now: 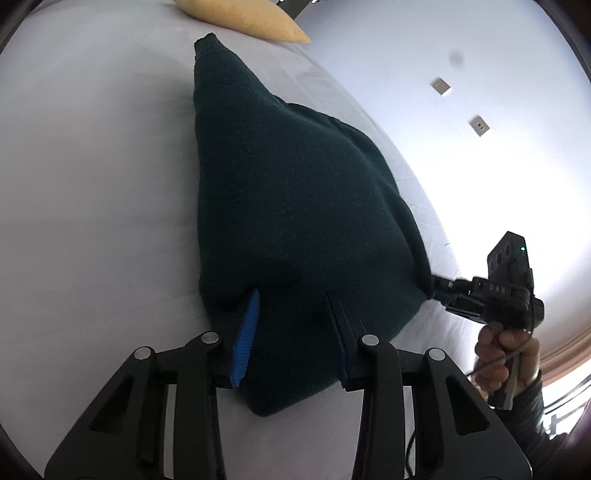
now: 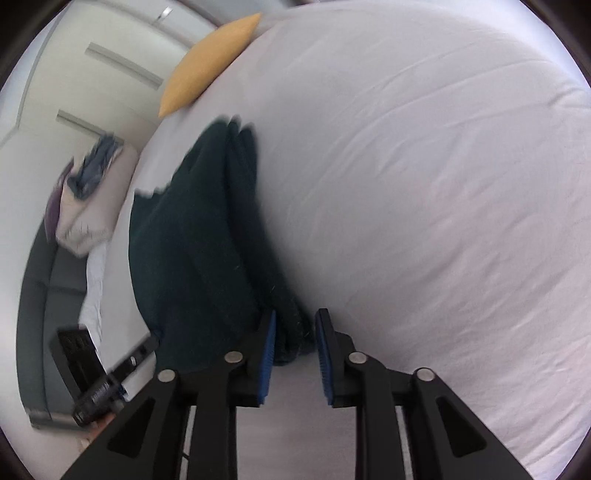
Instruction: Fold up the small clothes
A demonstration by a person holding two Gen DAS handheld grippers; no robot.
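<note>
We see the dark green sweater point(image 1: 295, 206) lying on the white bed point(image 1: 92, 184), near the bed's edge, below a yellow pillow point(image 1: 243, 18). Our left gripper point(image 1: 291, 295) stands narrow with the sweater's near hem bunched between its blue pads. Our right gripper point(image 2: 295, 321) stands narrow around a fold of the sweater's other corner; we cannot tell whether the pads press it.

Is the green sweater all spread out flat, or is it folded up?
Folded, partly. The green sweater lies doubled over on the white bed, stacked layers showing along its edge, bunched rather than flat.
</note>
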